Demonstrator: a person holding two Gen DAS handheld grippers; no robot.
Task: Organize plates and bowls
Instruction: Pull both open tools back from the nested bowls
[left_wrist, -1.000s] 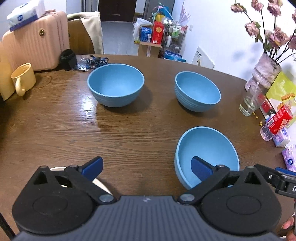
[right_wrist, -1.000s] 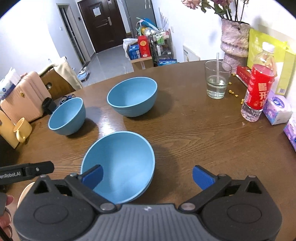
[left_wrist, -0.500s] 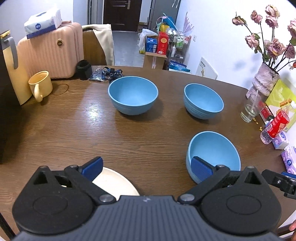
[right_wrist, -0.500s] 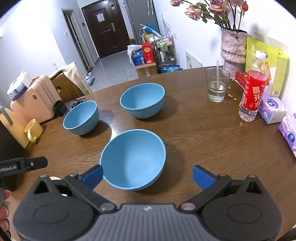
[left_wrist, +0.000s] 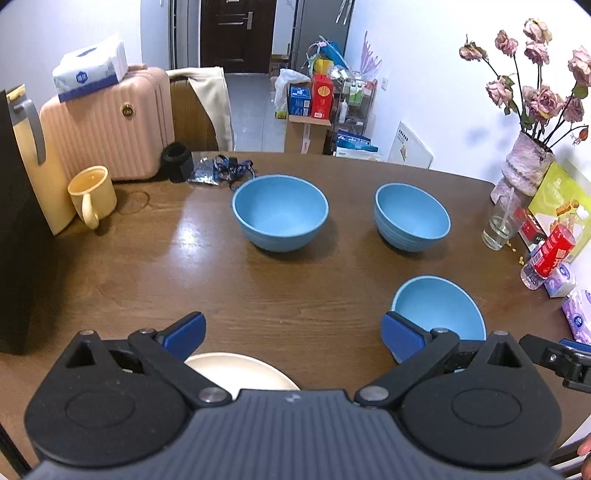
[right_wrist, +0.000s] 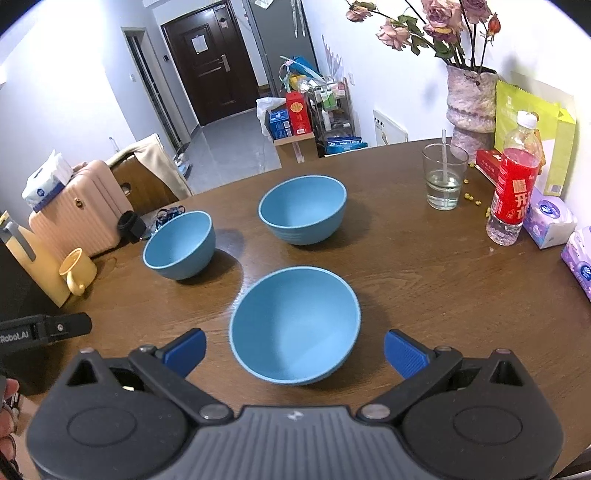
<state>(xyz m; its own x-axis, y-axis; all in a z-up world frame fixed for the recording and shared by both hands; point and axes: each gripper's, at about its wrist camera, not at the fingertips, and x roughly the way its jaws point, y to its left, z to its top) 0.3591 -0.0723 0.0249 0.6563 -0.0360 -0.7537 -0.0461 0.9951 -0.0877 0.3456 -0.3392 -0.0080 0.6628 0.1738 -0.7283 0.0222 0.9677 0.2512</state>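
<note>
Three blue bowls (right_wrist: 294, 325), nearest just ahead of wide-spread right gripper (right_wrist: 294, 350); one cream plate (left_wrist: 236, 373) under wide-spread left gripper (left_wrist: 293, 330).

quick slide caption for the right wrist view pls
Open right claw poised over the nearest blue bowl, two more blue bowls beyond on the wooden table.

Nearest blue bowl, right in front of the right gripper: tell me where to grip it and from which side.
Grip the near rim of the nearest blue bowl, one finger inside and one outside the wall. It sits upright and empty, and looks wider than the right gripper's open span, so pinching the thin lip is probably better than spanning it. Come from the near side, slightly above; the two other bowls stand clear behind.
</note>
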